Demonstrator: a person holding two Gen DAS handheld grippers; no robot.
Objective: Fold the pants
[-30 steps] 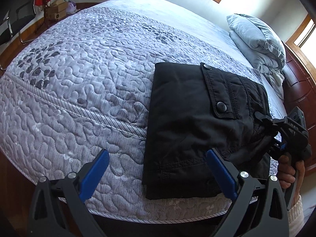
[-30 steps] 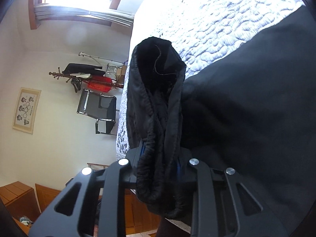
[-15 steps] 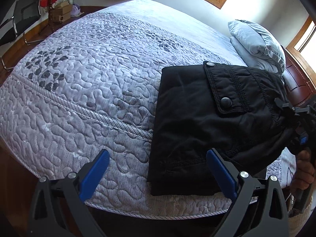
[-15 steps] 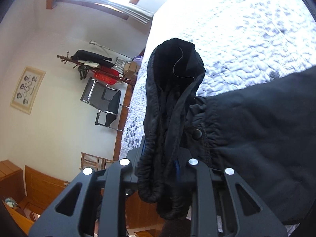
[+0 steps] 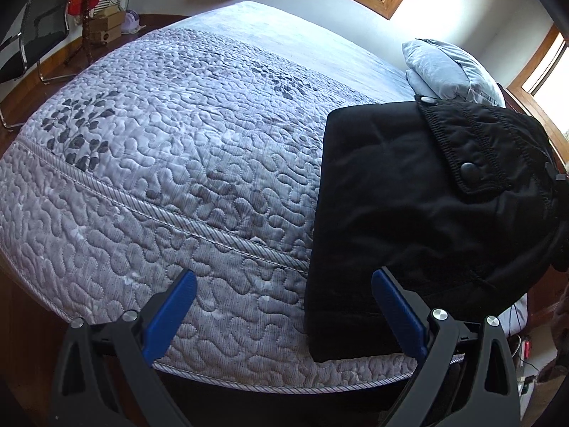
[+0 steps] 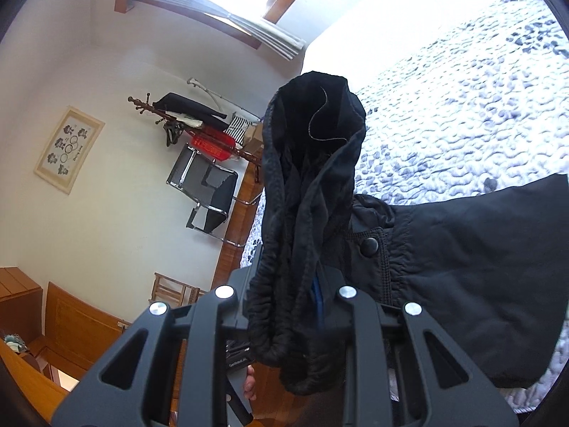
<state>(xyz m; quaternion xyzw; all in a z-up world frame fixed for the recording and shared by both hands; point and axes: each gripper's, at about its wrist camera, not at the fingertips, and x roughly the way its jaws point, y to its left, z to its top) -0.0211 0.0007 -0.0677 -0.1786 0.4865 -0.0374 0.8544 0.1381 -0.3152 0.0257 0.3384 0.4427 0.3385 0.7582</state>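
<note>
Black pants (image 5: 409,195) lie folded on the right part of the quilted bed (image 5: 177,163), a snap pocket flap facing up. Their right side is pulled up off the quilt. In the right wrist view my right gripper (image 6: 288,284) is shut on a bunched, gathered edge of the pants (image 6: 309,163), which stands up between the fingers and hides the pads. The rest of the cloth hangs away to the right (image 6: 480,267). My left gripper (image 5: 288,306) is open above the bed's near edge, its right blue pad (image 5: 398,313) over the pants' near corner, nothing between the pads.
A stack of pale blue folded bedding (image 5: 444,71) sits at the head of the bed, right behind the pants. A black chair (image 6: 206,192) and a loaded coat rack (image 6: 199,124) stand by the far wall. Wooden furniture (image 6: 71,306) lines the floor beside the bed.
My right gripper has risen with the bunched edge, and the pants' right side has lifted off the quilt with it. The left gripper has stayed open and nearly still.
</note>
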